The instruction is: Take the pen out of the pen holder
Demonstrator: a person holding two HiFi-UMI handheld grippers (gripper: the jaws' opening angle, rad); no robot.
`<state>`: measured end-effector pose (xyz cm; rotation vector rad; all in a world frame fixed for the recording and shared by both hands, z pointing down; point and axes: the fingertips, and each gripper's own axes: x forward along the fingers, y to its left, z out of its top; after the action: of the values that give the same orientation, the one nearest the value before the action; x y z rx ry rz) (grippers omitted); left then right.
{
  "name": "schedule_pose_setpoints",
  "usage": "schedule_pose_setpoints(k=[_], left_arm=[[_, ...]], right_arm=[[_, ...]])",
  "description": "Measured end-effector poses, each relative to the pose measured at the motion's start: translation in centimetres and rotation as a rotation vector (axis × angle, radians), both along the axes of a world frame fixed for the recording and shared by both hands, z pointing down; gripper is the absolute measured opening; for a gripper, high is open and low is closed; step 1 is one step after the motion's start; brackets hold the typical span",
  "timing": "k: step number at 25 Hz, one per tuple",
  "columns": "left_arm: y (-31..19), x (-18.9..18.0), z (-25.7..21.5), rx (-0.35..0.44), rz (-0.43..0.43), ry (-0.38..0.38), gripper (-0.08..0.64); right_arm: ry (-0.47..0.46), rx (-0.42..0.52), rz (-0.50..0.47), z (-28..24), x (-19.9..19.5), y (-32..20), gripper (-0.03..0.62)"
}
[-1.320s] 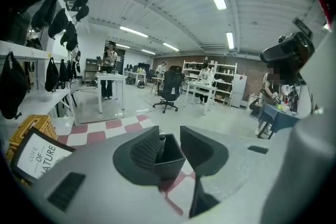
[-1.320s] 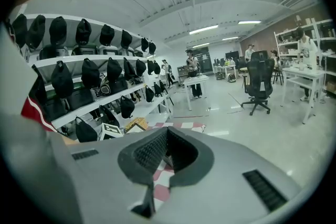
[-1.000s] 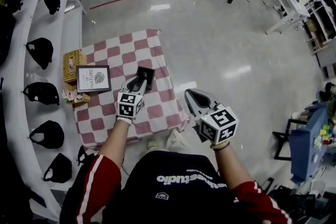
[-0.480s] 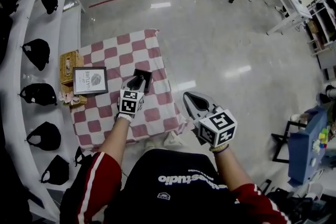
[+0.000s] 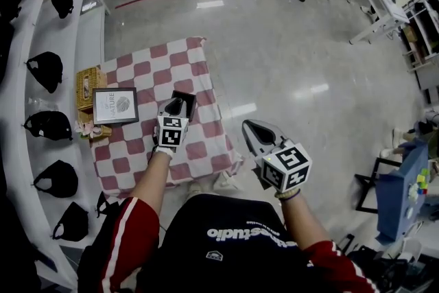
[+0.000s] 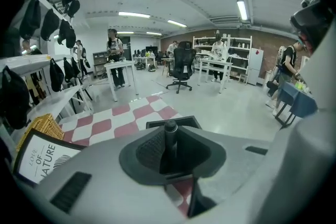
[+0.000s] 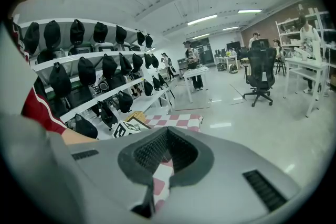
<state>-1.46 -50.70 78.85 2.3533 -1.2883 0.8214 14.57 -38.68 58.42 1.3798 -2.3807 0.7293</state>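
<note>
1 pen (image 6: 170,135), 1 pen holder (image 5: 189,98), 2 tools. L tool (image 5: 176,106) part-open, jaws just closing round pen; R tool (image 5: 251,127) ajar, empty. Holder mostly hidden behind L tool.

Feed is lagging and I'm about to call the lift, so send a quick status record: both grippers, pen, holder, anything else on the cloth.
left gripper: at the pen holder, jaws have just been closing, pen between them, pads not clearly pressing it
right gripper: jaws apart, empty, held right of the checked cloth
pen: upright, standing in the pen holder
pen holder: black, square, on the checked cloth near its right edge
also there: framed picture, wicker basket by the checked cloth's left edge
</note>
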Motion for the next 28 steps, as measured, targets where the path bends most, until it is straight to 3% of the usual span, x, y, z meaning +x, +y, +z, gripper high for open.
schedule_pose_setpoints(k=[6,28], left_arm=[[0.2,0.0,-0.3,0.017,0.027,-0.004,0.069],[1.1,-1.6,-7.5,0.104,-0.012,0.112,0.069]], right_arm=[[0.003,-0.005,0.001,0.1,0.2,0.2,0.002],[-0.043,0.086,0.006,-4.3,-1.8,2.8,0.002]])
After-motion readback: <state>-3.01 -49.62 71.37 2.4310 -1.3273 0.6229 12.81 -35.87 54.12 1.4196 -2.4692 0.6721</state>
